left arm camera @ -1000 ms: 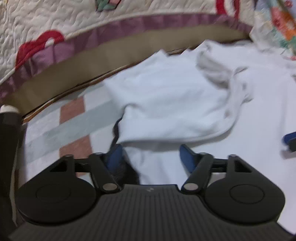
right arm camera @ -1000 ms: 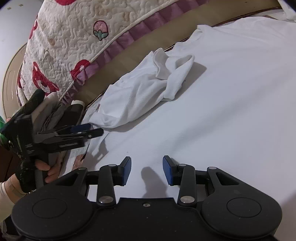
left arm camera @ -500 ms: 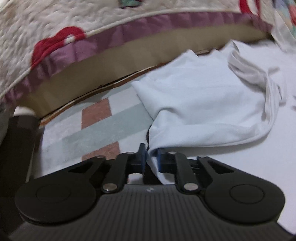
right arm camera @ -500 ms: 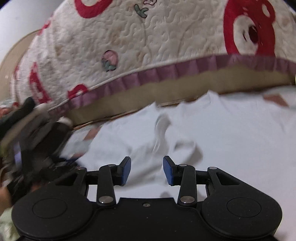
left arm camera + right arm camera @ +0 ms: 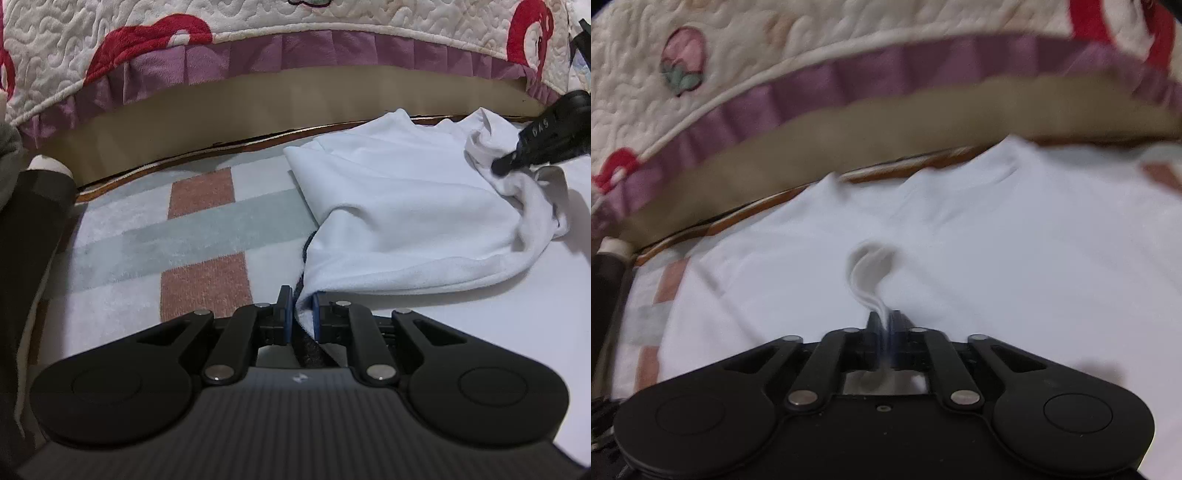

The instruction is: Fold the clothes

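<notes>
The fingers of the left gripper (image 5: 300,310) are almost together and pinch a corner of the white garment (image 5: 406,214) at its near left edge, with the cloth going in between the blue pads. The fingers of the right gripper (image 5: 885,323) have just been closing, and now they are pressed on a raised ridge of the same white cloth (image 5: 923,236); a thin fold comes up from between them. In the left wrist view the black tip of the right gripper (image 5: 532,151) shows at the far right, sunk into a bunched part of the garment, well apart from the left one. The garment lies on a patterned rug (image 5: 192,236) with pink and grey-green blocks, just near the bed frame (image 5: 258,110) and under the quilted bedspread (image 5: 258,18) with the purple frill. A part of the garment is folded over the rest and looks crumpled on the right side. I think the two holds are taken at separate points so that this turned-over part can be lifted and spread flat, or carried across as one fold. A dark thing lies under the corner near the left fingers (image 5: 284,314); what it is I cannot tell. The right wrist view is blurred.
</notes>
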{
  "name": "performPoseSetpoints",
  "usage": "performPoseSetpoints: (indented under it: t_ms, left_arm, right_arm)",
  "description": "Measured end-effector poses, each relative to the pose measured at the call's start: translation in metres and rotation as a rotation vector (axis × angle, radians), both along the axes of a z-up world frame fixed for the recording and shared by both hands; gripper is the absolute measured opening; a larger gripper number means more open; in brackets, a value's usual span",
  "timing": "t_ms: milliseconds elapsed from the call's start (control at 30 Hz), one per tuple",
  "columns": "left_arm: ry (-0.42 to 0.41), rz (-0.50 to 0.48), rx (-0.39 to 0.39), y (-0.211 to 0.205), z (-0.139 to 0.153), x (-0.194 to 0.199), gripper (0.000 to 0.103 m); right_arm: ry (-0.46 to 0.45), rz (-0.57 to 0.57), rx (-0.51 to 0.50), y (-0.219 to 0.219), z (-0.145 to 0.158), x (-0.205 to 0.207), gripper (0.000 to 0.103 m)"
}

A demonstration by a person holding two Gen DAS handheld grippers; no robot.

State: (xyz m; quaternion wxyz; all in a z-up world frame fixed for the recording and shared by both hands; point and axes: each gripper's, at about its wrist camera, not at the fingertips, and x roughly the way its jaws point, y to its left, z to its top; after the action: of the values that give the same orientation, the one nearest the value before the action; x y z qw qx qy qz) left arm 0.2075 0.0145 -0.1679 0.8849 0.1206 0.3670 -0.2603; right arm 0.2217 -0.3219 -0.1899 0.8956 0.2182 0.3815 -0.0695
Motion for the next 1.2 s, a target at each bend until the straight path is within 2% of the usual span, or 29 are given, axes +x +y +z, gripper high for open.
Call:
performPoseSetpoints:
  t_ms: [67,167,200,267,333,433,500,667,733,867,900,933,1000,1033,1133,1200]
  left_arm:
    - [0.021,0.005,-0.027,0.006,-0.001,0.002,0.013]
    - [0.020,-0.009,-0.022,0.009,-0.001,0.000,0.013]
    - [0.013,-0.016,-0.012,0.008,-0.001,-0.001,0.013]
    - [0.006,-0.019,0.003,0.007,-0.001,-0.003,0.013]
    - [0.004,-0.017,0.009,0.006,-0.002,-0.004,0.013]
    - [0.012,-0.009,0.009,0.006,-0.002,-0.002,0.017]
    - [0.016,-0.002,0.009,0.006,-0.002,-0.002,0.018]
    - [-0.027,-0.013,0.051,0.003,-0.004,-0.008,0.020]
    - [-0.039,-0.017,0.058,0.002,-0.005,-0.009,0.021]
    - [-0.027,-0.007,0.052,0.003,-0.005,-0.008,0.021]
    - [-0.025,-0.006,0.052,0.003,-0.004,-0.007,0.021]
    - [-0.020,-0.006,0.047,0.004,-0.004,-0.006,0.021]
    - [0.017,0.011,0.012,0.009,-0.004,-0.001,0.024]
    - [0.042,0.027,-0.012,0.013,-0.004,0.003,0.031]
    - [0.116,0.074,-0.085,0.025,-0.004,0.014,0.034]
    - [0.091,0.063,-0.049,0.020,-0.004,0.009,0.033]
  right_arm:
    - [-0.176,-0.021,0.041,-0.014,0.035,-0.028,0.006]
    - [-0.439,0.037,0.024,-0.027,0.087,-0.088,0.006]
    - [-0.500,0.066,0.004,-0.028,0.103,-0.112,0.006]
    - [-0.567,0.124,-0.018,-0.030,0.121,-0.156,0.006]
    - [-0.526,0.144,-0.087,-0.032,0.119,-0.200,0.005]
    - [-0.317,0.073,-0.265,-0.040,0.090,-0.230,0.005]
    - [-0.179,0.006,-0.265,-0.054,0.068,-0.239,0.005]
    - [-0.006,-0.113,-0.258,-0.056,0.046,-0.241,0.005]
    - [0.026,-0.158,-0.210,-0.058,0.042,-0.247,0.011]
    - [0.019,-0.218,0.027,-0.067,0.026,-0.256,0.016]
    - [0.018,-0.228,0.082,-0.068,0.021,-0.258,0.022]
    - [0.020,-0.228,0.130,-0.064,0.016,-0.259,0.034]
    - [0.056,-0.217,0.164,-0.056,0.008,-0.254,0.044]
    - [0.083,-0.214,0.146,-0.051,0.005,-0.252,0.044]
    - [0.117,-0.215,0.107,-0.043,-0.003,-0.249,0.045]
    - [0.107,-0.224,0.166,-0.046,-0.007,-0.251,0.048]
